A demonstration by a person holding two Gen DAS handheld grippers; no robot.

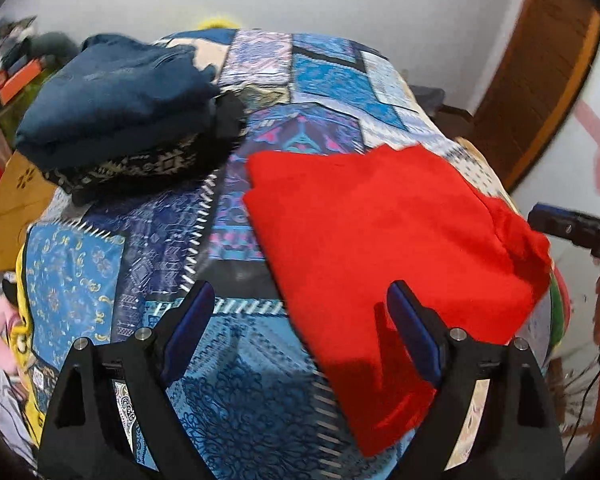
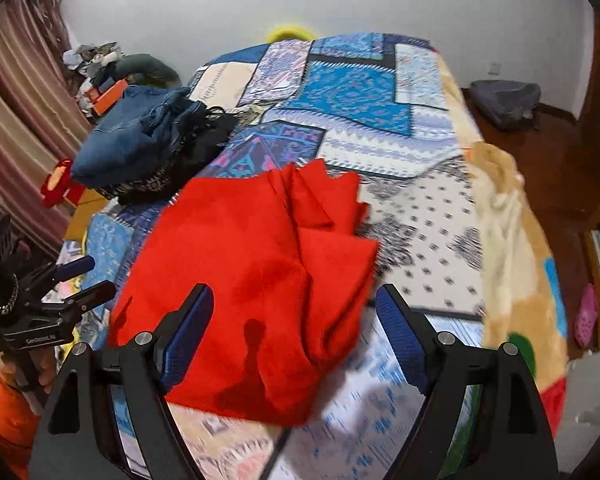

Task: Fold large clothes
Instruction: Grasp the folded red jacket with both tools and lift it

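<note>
On the blue patchwork bedspread [image 1: 324,80], a pile of folded dark blue and black clothes [image 1: 120,116] sits far left. Right of it, nearer, lies the folded red fabric garment [image 1: 384,232]. The left gripper [image 1: 300,304] hangs over its near left edge, jaws wide apart, empty. The right gripper [image 2: 294,308] hovers over its near right side, likewise spread and gripping nothing.

Plain red garment [image 1: 380,240] — blue patchwork bedspread [image 1: 324,80] — dark blue folded pile [image 1: 112,100].
</note>
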